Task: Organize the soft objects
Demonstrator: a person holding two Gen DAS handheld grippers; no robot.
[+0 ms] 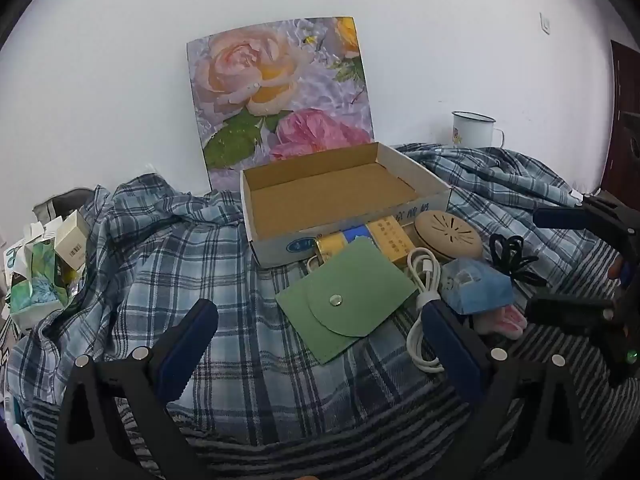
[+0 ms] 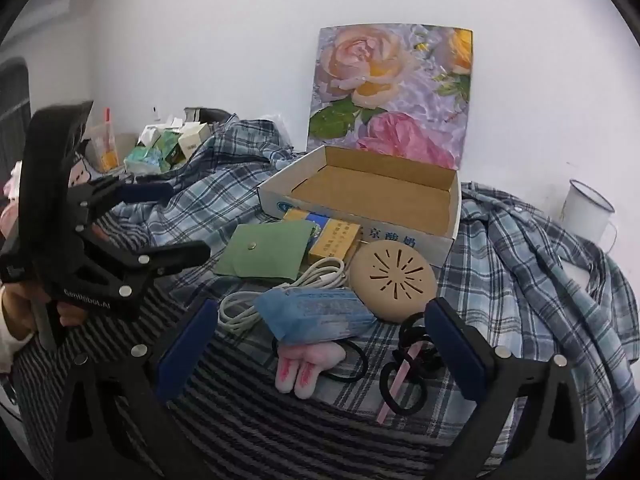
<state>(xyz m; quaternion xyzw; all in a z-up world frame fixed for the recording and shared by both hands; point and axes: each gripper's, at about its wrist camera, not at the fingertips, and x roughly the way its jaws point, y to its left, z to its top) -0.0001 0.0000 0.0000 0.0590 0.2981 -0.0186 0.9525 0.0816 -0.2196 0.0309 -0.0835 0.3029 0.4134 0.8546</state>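
An open cardboard box (image 1: 340, 196) (image 2: 452, 216) with a floral lid stands empty on the plaid cloth. In front of it lie a green snap pouch (image 1: 348, 300) (image 2: 264, 252), a yellow packet (image 1: 390, 238) (image 2: 334, 240), a white cable (image 1: 424, 280) (image 2: 320, 276), a tan round vented disc (image 1: 448, 236) (image 2: 394, 276), a blue mask pack (image 1: 476, 286) (image 2: 316, 314), a pink bunny hair tie (image 2: 306, 364) (image 1: 504, 320) and black hair ties (image 2: 404, 376) (image 1: 512, 256). My left gripper (image 1: 320, 344) is open, hovering before the pouch. My right gripper (image 2: 320, 340) is open before the mask pack and bunny tie.
A white enamel mug (image 1: 474, 128) (image 2: 588, 210) stands at the back right by the wall. A pile of small cartons and tissue packs (image 1: 44, 268) (image 2: 168, 148) sits at the left. Plaid shirt cloth (image 1: 168, 264) covers a striped surface (image 2: 280, 432).
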